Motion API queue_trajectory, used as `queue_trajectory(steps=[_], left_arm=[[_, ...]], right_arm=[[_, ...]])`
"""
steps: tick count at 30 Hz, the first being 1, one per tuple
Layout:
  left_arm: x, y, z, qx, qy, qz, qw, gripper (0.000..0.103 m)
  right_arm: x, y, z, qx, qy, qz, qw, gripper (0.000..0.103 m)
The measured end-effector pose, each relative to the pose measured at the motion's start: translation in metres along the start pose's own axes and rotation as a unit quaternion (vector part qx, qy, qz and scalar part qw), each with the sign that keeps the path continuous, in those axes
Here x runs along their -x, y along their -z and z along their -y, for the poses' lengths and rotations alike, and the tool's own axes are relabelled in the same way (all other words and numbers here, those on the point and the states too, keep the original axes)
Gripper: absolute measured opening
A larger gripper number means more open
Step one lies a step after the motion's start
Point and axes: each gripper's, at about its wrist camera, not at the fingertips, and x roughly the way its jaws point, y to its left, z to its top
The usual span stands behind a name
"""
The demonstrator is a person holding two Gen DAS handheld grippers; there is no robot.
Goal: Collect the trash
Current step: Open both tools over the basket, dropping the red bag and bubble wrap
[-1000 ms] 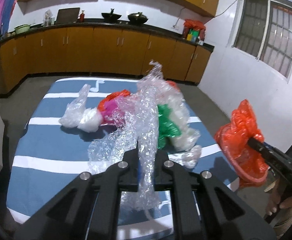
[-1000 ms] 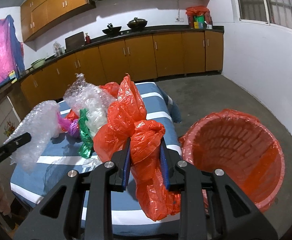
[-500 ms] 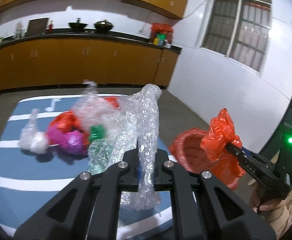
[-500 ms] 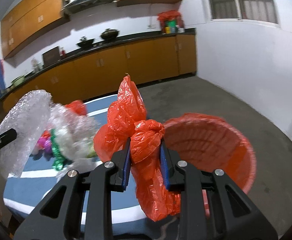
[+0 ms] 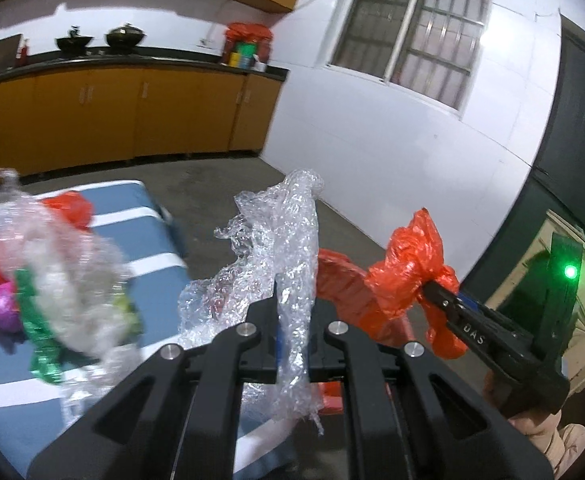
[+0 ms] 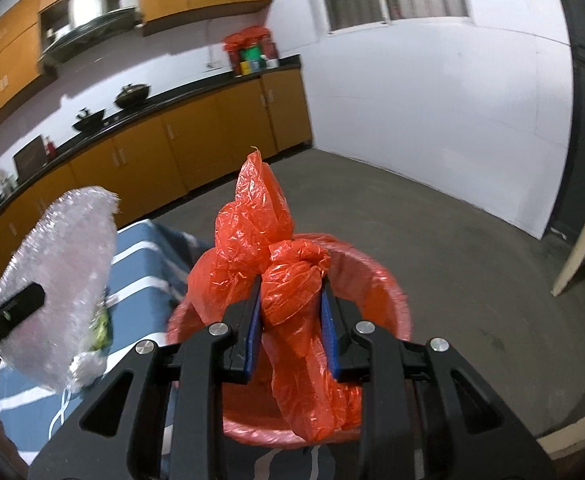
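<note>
Red bag [image 6: 288, 280] sits clamped in right hand-held gripper [image 6: 290, 312] over red bin [image 6: 388, 280]; left hand-held gripper [image 5: 292, 334] pinches bubble wrap [image 5: 284, 248].

Two grippers [image 5: 294, 320] [image 6: 290, 322], one red bin [image 6: 376, 276], two woks [image 5: 126, 36].

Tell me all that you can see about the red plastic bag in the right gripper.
The red plastic bag is thin, crinkled and glossy, bunched with a knot near its middle. The right gripper pinches it between blue pads; one end points up, the rest hangs loose below. It hangs over the mouth of the red bin. Whether it touches the bin is unclear.
</note>
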Motion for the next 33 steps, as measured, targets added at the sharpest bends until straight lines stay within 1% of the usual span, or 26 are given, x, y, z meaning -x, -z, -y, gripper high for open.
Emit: queue_trajectory(steps=[3, 6, 16, 19, 21, 22, 23, 25, 28, 29, 30, 33], left_arm=[[-0.022, 0.002, 0.008, -0.004, 0.017, -0.013, 0.9998, 0.008], [-0.037, 0.004, 0.012, -0.007, 0.025, -0.023, 0.9994, 0.008], [-0.079, 0.007, 0.017, -0.002, 0.042, -0.051, 0.9978, 0.008], [-0.091, 0.009, 0.016, -0.002, 0.042, -0.060, 0.9973, 0.008], [-0.096, 0.010, 0.014, 0.001, 0.038, -0.064, 0.9972, 0.013], [-0.097, 0.010, 0.013, 0.002, 0.037, -0.065, 0.9972, 0.018], [-0.097, 0.011, 0.013, 0.003, 0.036, -0.066, 0.9972, 0.023], [-0.099, 0.010, 0.011, 0.006, 0.032, -0.067, 0.9972, 0.027], [-0.099, 0.011, 0.006, 0.009, 0.025, -0.068, 0.9973, 0.030], [-0.097, 0.012, 0.005, 0.010, 0.021, -0.068, 0.9974, 0.032], [-0.095, 0.012, 0.001, 0.011, 0.016, -0.066, 0.9977, 0.033], [-0.087, 0.013, -0.005, 0.013, 0.001, -0.057, 0.9983, 0.039]], right_arm=[[-0.004, -0.001, 0.007, -0.014, 0.000, -0.001, 1.000, 0.026], [-0.009, -0.002, 0.010, -0.019, 0.002, -0.002, 1.000, 0.026], [-0.029, -0.006, 0.019, -0.037, 0.000, -0.015, 0.999, 0.027], [-0.035, -0.003, 0.021, -0.045, -0.002, -0.023, 0.999, 0.027], [-0.037, -0.007, 0.022, -0.047, -0.005, -0.027, 0.999, 0.028], [-0.038, -0.006, 0.022, -0.047, -0.008, -0.027, 0.998, 0.029], [-0.039, -0.009, 0.022, -0.046, -0.010, -0.028, 0.998, 0.032], [-0.040, -0.008, 0.021, -0.043, -0.012, -0.030, 0.999, 0.037], [-0.040, -0.008, 0.023, -0.042, -0.015, -0.031, 0.999, 0.047], [-0.039, -0.007, 0.023, -0.042, -0.015, -0.030, 0.999, 0.052], [-0.038, -0.007, 0.023, -0.040, -0.014, -0.028, 0.999, 0.053], [-0.035, -0.005, 0.022, -0.029, -0.007, -0.023, 0.999, 0.053]])
